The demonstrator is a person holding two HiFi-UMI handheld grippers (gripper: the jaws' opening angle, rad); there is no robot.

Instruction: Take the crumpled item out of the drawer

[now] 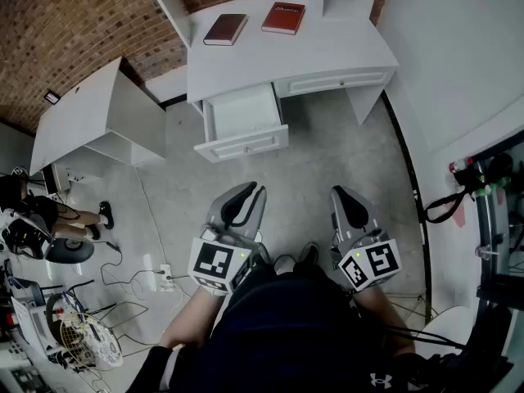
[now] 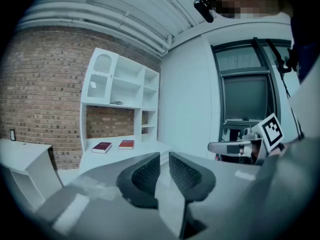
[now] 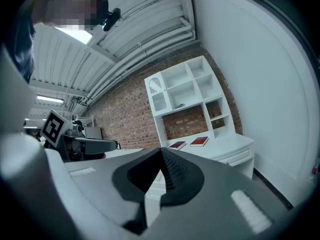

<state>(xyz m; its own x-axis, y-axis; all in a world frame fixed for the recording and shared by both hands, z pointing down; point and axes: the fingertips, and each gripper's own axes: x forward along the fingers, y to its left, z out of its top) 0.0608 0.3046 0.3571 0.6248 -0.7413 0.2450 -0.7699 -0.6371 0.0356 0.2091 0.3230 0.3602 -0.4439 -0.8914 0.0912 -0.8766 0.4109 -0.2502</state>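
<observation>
The drawer (image 1: 243, 113) stands pulled out from the left end of the white desk (image 1: 327, 51). From the head view its inside reads as plain smooth white, and the crumpled item cannot be made out there or in either gripper view. The drawer front is a moulded panel facing the person. On the desk top lie two flat hardbacks side by side, a dark red book (image 1: 225, 29) and a brighter red book (image 1: 283, 17). Well back from the desk, over grey mottled floor (image 1: 327, 154), both hands are held close to the body. The left gripper (image 1: 253, 190) tips a little downward; its grey, curved jaws with dark ribbed pads stand slightly apart with nothing between them. The right gripper (image 1: 338, 192) is held level, its jaws closed tip to tip on nothing. Each carries a cube with black-and-white square markers at its rear. The gripper views add what the head view cuts off: a tall white shelf unit (image 2: 122, 84) with square compartments rising from the desk against a rough brick wall (image 2: 45, 99), and a ribbed white ceiling (image 3: 150, 24). Each gripper view also shows the other gripper from the side.
</observation>
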